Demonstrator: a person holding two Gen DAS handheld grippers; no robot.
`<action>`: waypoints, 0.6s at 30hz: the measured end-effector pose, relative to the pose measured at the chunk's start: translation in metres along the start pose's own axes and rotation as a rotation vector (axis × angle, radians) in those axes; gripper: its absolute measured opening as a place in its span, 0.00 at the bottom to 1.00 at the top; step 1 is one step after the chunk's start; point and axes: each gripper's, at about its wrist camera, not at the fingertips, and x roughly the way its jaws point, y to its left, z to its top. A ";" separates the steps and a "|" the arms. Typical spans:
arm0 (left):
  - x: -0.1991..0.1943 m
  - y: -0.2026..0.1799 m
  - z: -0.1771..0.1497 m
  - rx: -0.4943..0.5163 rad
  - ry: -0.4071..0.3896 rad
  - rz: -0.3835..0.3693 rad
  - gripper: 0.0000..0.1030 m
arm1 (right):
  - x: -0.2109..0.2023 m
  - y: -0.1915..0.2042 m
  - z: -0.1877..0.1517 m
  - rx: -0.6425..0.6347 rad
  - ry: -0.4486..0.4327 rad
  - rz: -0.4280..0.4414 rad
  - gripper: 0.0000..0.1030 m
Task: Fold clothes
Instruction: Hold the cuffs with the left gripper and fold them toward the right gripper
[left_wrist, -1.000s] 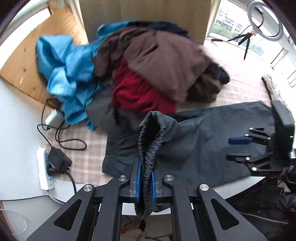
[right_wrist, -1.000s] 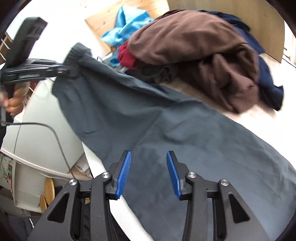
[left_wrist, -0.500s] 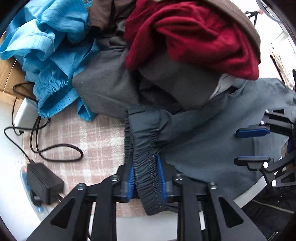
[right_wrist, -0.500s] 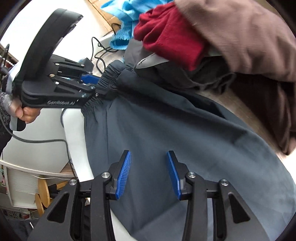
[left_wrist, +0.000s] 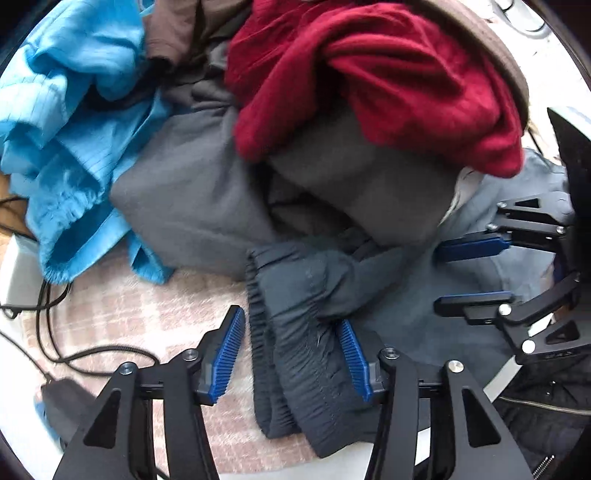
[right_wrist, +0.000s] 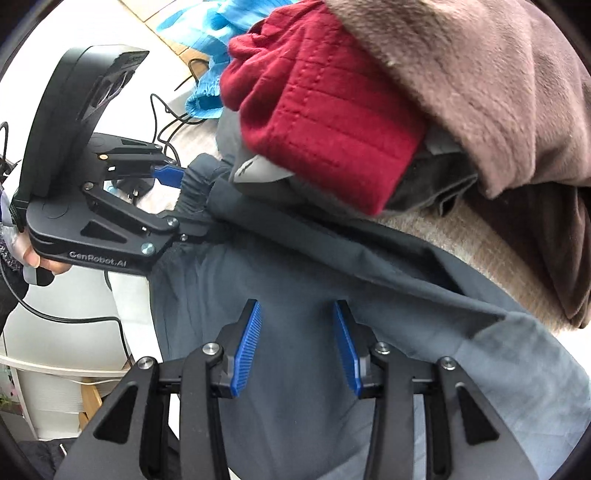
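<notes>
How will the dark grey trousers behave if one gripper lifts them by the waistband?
The dark grey trousers are probably floppy: thin cloth, creased. The gathered waistband looks thicker, likely easier to grip. Legs would probably hang and drag.

Checked pink cloth (left_wrist: 122, 314) under dark grey trousers (left_wrist: 295, 332), heaped clothes (left_wrist: 369, 74), black cable (left_wrist: 96, 350).

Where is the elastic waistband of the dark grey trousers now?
In the left wrist view, the waistband lies bottom centre on the checked cloth, between the opening left gripper fingers.
</notes>
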 end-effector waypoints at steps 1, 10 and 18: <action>-0.001 0.000 0.000 0.000 -0.006 -0.013 0.48 | 0.000 0.001 0.000 0.001 0.000 -0.003 0.39; -0.017 -0.020 -0.009 0.044 -0.060 0.016 0.11 | -0.017 -0.003 -0.014 0.047 -0.049 -0.008 0.39; -0.083 -0.047 -0.031 -0.027 -0.115 0.009 0.11 | -0.065 -0.073 -0.064 0.219 -0.135 -0.081 0.39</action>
